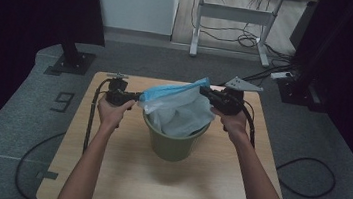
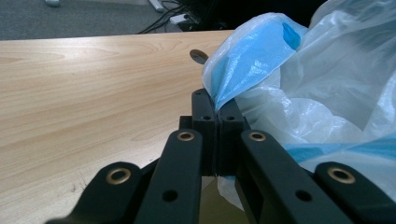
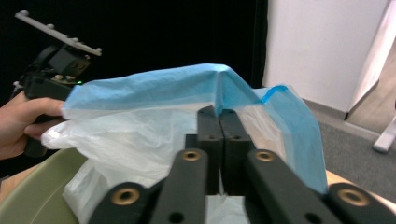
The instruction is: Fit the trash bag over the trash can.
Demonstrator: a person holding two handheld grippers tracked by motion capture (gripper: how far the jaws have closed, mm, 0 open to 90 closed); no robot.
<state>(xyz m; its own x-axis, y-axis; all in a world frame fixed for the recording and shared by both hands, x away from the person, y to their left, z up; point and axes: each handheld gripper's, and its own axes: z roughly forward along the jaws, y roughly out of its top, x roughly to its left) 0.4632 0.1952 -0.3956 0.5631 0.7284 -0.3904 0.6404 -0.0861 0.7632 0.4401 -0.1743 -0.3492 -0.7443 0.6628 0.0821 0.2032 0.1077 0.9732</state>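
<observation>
Grippers seen from above: your left gripper and right gripper stretch the bin liner's blue hem over the green bin on the tabletop. Left gripper view: jaws clamp the hem. Right gripper view: jaws pinch that hem; next, probably lower it around the rim.

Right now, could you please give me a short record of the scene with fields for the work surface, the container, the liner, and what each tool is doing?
surface: light wooden table
container: olive green bin, upright near the table's middle
liner: white plastic bag with a blue rim, partly inside the bin, its rim stretched above the opening
left tool: shut on the bag's blue rim at the bin's left side
right tool: shut on the blue rim at the far right side
bag over bin rim: not yet
</observation>
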